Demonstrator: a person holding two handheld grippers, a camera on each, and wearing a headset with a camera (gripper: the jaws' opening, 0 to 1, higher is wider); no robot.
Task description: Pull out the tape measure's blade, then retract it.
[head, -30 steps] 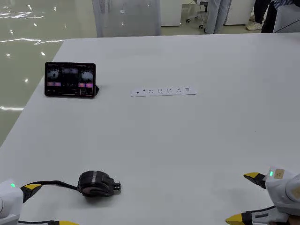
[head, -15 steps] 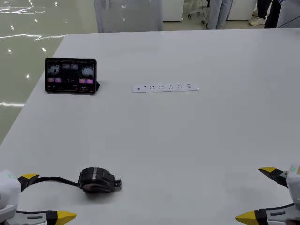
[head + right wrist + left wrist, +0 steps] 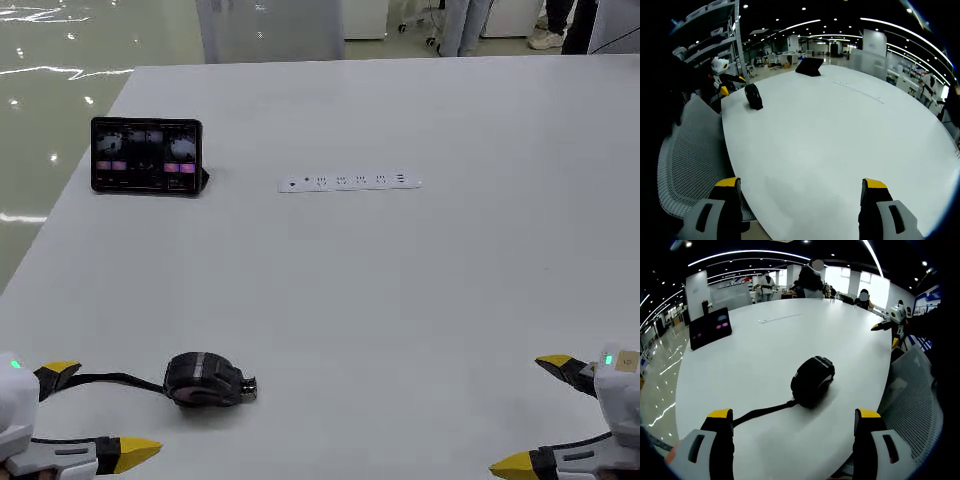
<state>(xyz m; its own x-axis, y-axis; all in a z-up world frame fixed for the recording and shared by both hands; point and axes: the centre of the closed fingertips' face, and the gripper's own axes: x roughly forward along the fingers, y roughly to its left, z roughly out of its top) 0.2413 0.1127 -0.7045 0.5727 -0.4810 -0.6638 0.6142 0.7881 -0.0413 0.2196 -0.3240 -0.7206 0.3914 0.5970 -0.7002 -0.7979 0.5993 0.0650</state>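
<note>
Your left tool (image 3: 98,409) stands open, the tape measure (image 3: 205,379) on the bench (image 3: 400,280) just right of its tips. Your right tool (image 3: 530,413), also open, sits well apart at the near right.

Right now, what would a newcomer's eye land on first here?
The black tape measure near the front left edge of the white table, its strap trailing toward the open left tongs. Then the lit tablet propped at the far left, with a white power strip lying flat mid-table.
</note>
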